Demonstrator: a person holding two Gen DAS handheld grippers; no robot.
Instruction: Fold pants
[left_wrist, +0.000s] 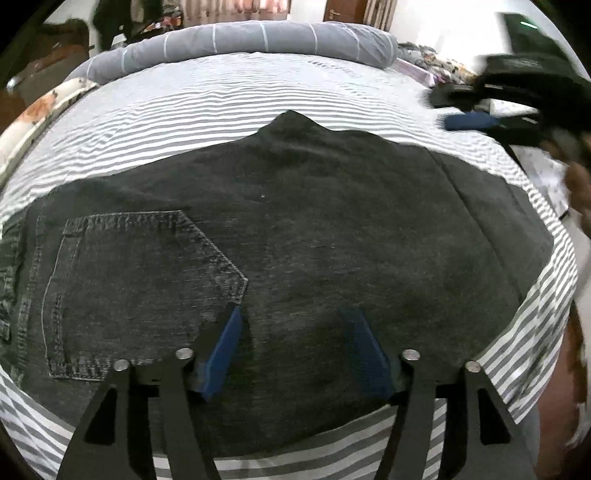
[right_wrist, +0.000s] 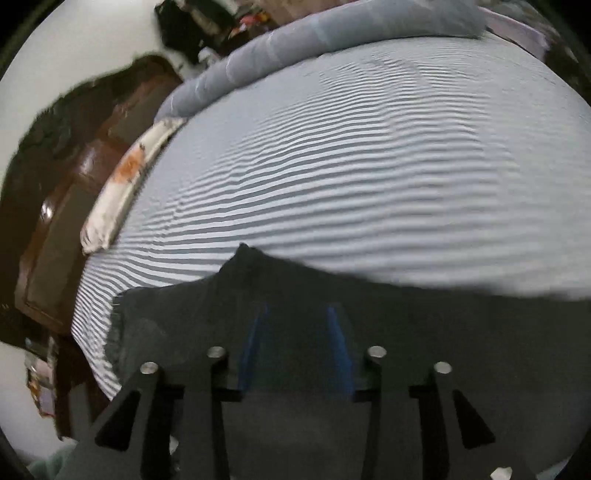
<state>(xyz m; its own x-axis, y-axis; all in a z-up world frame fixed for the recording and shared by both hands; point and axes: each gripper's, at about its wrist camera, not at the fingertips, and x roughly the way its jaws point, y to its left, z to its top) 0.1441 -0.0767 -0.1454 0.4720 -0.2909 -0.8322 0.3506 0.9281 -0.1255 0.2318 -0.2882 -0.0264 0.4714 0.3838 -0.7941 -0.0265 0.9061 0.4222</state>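
Our left fingers (left_wrist: 225, 347) stand spread wide, their blue pads well apart with nothing pinched between them; the left gripper (left_wrist: 293, 314) hangs just over the pants (left_wrist: 295, 229), and we cannot tell whether the tips touch the cloth. Our right fingers (right_wrist: 338, 343) are parted too, with a clear gap between the blue pads and only dark cloth seen beyond them, not gripped; that view is blurred. From the left camera the right gripper (left_wrist: 476, 120) shows as a dark smear above the bed (left_wrist: 221, 99), near the right end of the pants and off the cloth.

The pants are dark grey denim, lying flat across the striped bed close to its near edge. A stitched back pocket (left_wrist: 144, 288) faces up on the left part, just beside the left pad. The far edge of the pants rises to a small peak (left_wrist: 293, 118) in the middle. On the right a seam runs slantwise down the cloth.

Along the far side of the bed lies a grey rolled quilt (left_wrist: 240, 40) with thin pale lines. A flowered pillow (left_wrist: 40, 114) sits at the left edge.
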